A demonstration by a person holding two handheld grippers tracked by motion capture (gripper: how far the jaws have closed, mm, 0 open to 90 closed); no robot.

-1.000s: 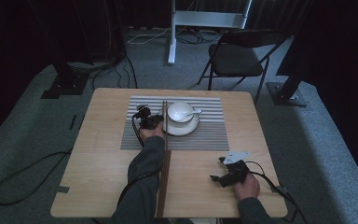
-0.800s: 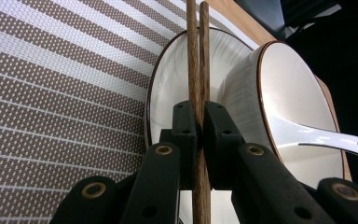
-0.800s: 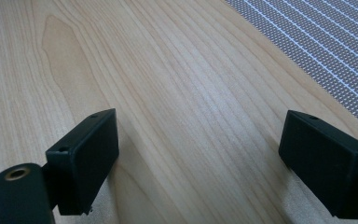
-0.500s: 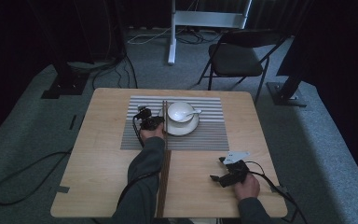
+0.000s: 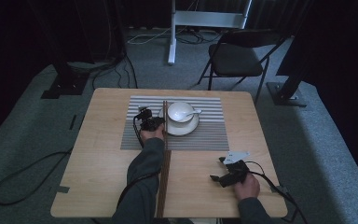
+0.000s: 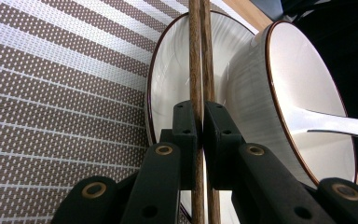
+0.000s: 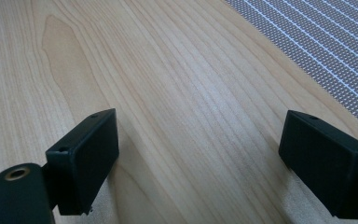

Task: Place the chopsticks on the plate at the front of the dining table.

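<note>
- Left gripper [image 6: 199, 135] clamps the chopsticks [image 6: 200, 56] — just beside the saucer [image 6: 170, 88].
- Right gripper [image 7: 198, 158] gapes wide, holding nothing (well apart from the saucer).
- Lower them level, parallel — clear of the rim.

No legible text, label, brand, number or sign anywhere in these views.

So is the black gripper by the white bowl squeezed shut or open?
Shut. The left gripper has its black jaws pressed on the pair of brown wooden chopsticks, beside the white bowl on its saucer.
</note>
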